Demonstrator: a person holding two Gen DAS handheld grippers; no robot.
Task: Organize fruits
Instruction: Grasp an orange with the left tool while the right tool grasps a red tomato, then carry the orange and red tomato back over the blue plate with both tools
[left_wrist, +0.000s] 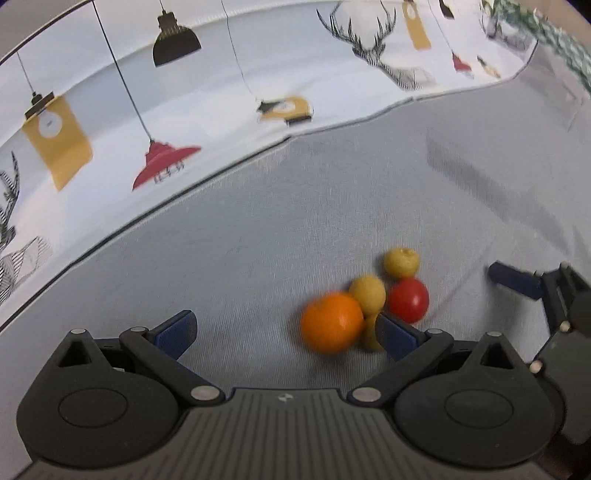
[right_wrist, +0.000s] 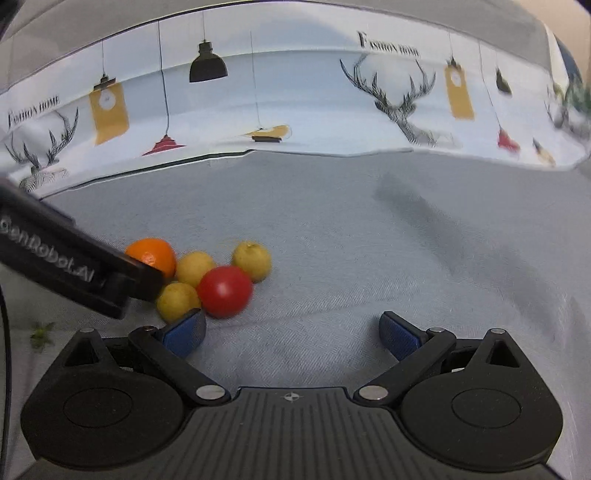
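A cluster of fruits lies on the grey cloth: an orange (left_wrist: 331, 322), a red tomato (left_wrist: 407, 299) and three small yellow fruits, one at the far side (left_wrist: 400, 262), one in the middle (left_wrist: 368, 294). My left gripper (left_wrist: 284, 334) is open and empty, its right finger beside the orange. In the right wrist view the orange (right_wrist: 155, 254), tomato (right_wrist: 224, 291) and yellow fruits (right_wrist: 252, 260) lie just left of my open, empty right gripper (right_wrist: 291, 334). The left gripper's body (right_wrist: 74, 269) partly hides the orange.
A printed cloth backdrop (left_wrist: 184, 92) with lamps and deer stands behind the grey cloth (left_wrist: 295, 206). The right gripper (left_wrist: 535, 284) shows at the right edge of the left wrist view. A small green scrap (right_wrist: 40, 332) lies at the left.
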